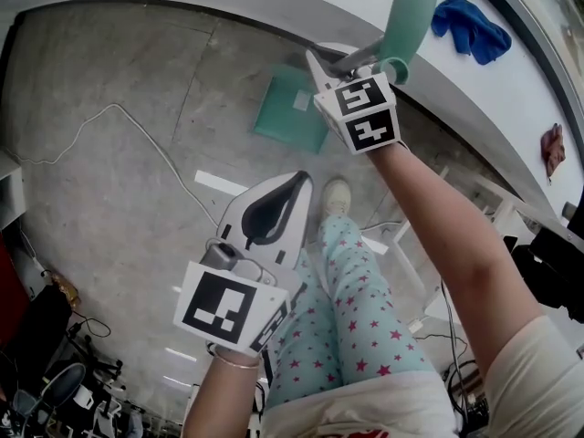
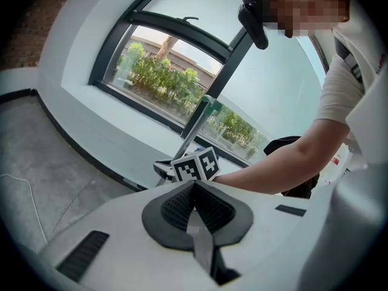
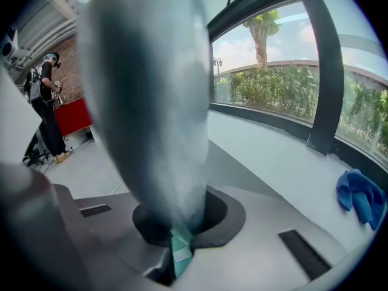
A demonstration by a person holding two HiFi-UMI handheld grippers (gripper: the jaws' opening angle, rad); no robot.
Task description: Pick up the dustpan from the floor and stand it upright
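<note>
The dustpan has a teal pan [image 1: 292,108] low over the grey floor and a long handle ending in a teal grip [image 1: 411,12]. Whether the pan touches the floor I cannot tell. My right gripper [image 1: 342,62] is shut on the handle just below the grip. In the right gripper view the handle [image 3: 145,102] fills the middle, blurred, rising from the shut jaws of the right gripper [image 3: 176,247]. My left gripper [image 1: 269,210] hangs lower and nearer, shut with nothing in it. In the left gripper view the left gripper [image 2: 197,214] points at the handle [image 2: 194,129].
A blue cloth [image 1: 470,27] lies on the white window sill [image 1: 511,108]. A white cable [image 1: 137,126] trails over the floor at left. The person's starred trousers and shoe [image 1: 336,194] are below the pan. Equipment [image 1: 55,372] crowds the lower left. Another person [image 3: 45,102] stands far off.
</note>
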